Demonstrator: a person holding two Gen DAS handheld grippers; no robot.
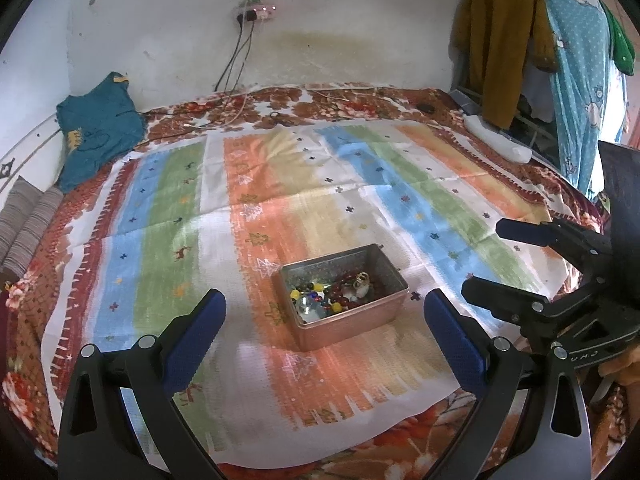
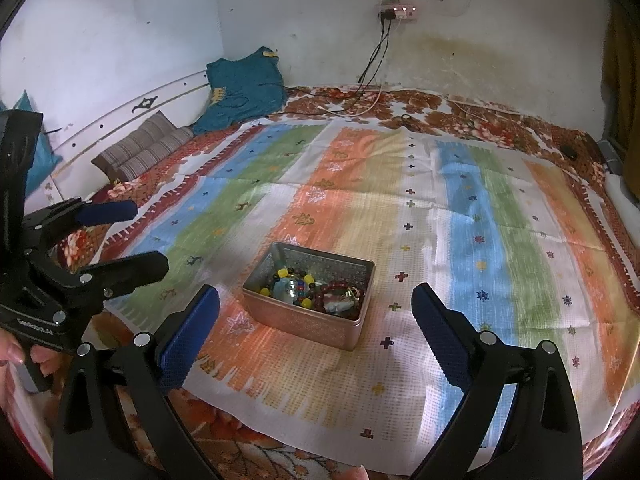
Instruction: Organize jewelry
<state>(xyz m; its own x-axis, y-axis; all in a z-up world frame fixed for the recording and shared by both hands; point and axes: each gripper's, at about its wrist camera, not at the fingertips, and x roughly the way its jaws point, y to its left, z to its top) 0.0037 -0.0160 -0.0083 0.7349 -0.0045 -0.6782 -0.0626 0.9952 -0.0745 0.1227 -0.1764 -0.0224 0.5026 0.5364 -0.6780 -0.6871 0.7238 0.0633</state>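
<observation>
A small pink metal tin (image 1: 386,280) (image 2: 360,280) stands on a striped cloth (image 1: 168,216) (image 2: 500,240) spread over a bed. Inside lie a dark red bead bracelet (image 1: 340,292) (image 2: 332,289), a multicoloured bead string (image 1: 308,290) (image 2: 284,276), a gold piece (image 1: 362,279) and a round glassy item (image 1: 307,305) (image 2: 289,289). My left gripper (image 1: 324,308) is open and empty, just in front of the tin; it also shows at the left of the right wrist view (image 2: 136,236). My right gripper (image 2: 316,304) is open and empty, near the tin; it shows at the right of the left wrist view (image 1: 484,260).
A floral bedspread (image 1: 24,308) lies under the cloth. A teal garment (image 1: 98,128) (image 2: 244,84) and striped cushions (image 2: 144,152) lie at the back left. Cables (image 1: 236,60) hang from a wall socket. Clothes (image 1: 568,60) hang at the right. A white object (image 1: 498,140) lies there.
</observation>
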